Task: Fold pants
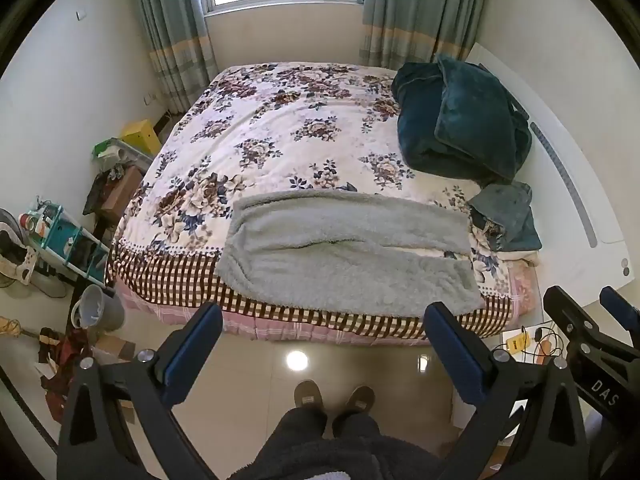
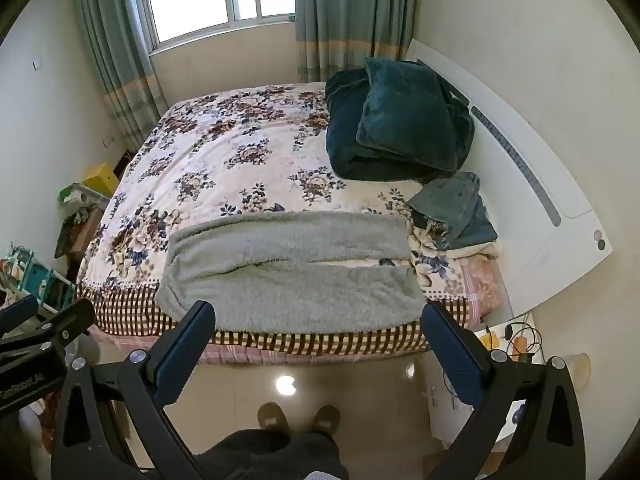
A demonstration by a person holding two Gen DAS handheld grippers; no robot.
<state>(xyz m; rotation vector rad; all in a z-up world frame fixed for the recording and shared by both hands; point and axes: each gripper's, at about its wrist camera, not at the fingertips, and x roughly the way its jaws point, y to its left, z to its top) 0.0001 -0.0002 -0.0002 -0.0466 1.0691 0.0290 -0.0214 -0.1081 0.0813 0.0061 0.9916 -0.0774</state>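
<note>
I am holding my left gripper [image 1: 324,318] and right gripper [image 2: 318,318] spread wide and empty above the floor, facing grey fleece pants [image 1: 348,258] lying flat across the bed's [image 1: 280,128] near edge.

Open floral bedspread [image 1: 280,136] lies clear at far left of the grey fleece pants [image 1: 352,256]. Teal folded blanket [image 1: 460,120] blocks the far right; a smaller folded cloth [image 1: 508,216] crowds the pants' right end.

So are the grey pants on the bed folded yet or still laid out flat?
Still laid out flat. The grey pants lie spread across the near edge of the bed, both legs side by side, no fold in them.
</note>
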